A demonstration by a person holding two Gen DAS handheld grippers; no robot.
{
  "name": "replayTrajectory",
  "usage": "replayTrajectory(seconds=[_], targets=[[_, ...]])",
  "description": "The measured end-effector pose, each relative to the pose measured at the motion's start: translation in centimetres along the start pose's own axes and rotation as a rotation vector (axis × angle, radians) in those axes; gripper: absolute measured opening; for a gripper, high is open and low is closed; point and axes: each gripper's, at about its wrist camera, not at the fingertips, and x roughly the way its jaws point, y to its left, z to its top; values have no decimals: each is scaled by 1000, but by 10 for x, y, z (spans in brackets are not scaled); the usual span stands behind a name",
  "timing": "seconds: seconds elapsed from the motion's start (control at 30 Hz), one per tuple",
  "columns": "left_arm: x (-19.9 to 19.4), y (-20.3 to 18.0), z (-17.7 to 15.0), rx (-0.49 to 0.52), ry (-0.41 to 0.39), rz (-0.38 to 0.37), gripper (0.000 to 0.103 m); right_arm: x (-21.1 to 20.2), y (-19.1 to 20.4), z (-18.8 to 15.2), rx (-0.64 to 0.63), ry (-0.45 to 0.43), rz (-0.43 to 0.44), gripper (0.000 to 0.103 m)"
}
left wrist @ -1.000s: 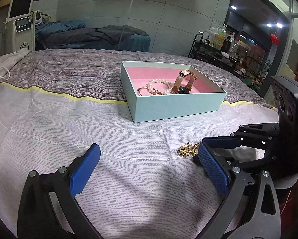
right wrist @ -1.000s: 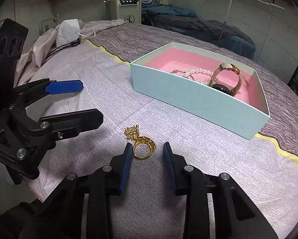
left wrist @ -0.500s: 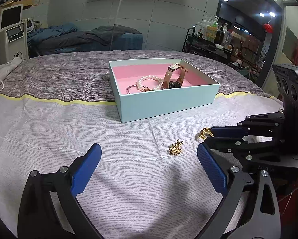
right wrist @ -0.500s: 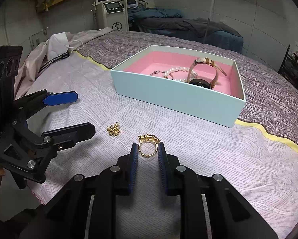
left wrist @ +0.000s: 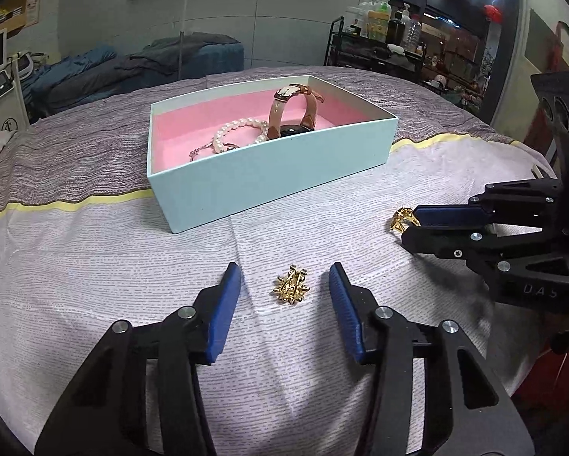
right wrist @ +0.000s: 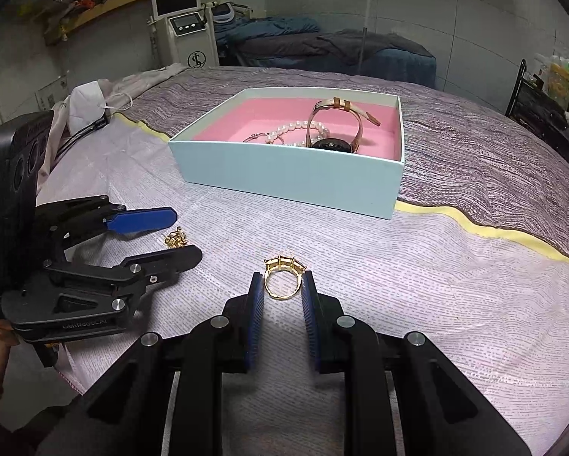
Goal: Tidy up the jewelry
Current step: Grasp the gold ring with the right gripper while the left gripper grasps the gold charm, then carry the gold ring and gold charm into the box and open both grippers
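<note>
A gold ring is held upright between the blue pads of my right gripper, which is shut on it just above the cloth; it also shows in the left wrist view. A small gold brooch lies on the cloth between the open fingers of my left gripper; it also shows in the right wrist view. A pale blue box with a pink lining holds a pearl bracelet and a watch with a tan strap.
The table wears a lilac and grey cloth with a yellow stripe. A white mask and cables lie at the far left edge. A shelf rack with bottles and a bed stand behind the table.
My left gripper has moved right and narrowed around the brooch. My right gripper has closed on the ring and carried it away from the brooch.
</note>
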Motion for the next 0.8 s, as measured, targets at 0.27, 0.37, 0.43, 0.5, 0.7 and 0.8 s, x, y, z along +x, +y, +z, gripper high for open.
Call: replayTrajectory(seconds=[0.27,0.37,0.43,0.5,0.7,0.8], targets=[[-2,3,-1,-16,-9,0,19,0,2,-1,2,-1,7,20],[-5,2,-3,-24,-16,1,19,-1,3,-2,3,-5,7,20],[-7,2,-4,-27,-19,0,19,-2,3,-2,3,-7,7,20],[-9,1,-5,-31,-24,-2,19,-3,2,-3,4,-9,9,20],[-20,0,-6,-44,-45,-5,19,-4,3,-5,3,-13,15,20],[-27,-2,-6,-48,-57,-10,19,-5,5,-6,-4,-15,19,20]])
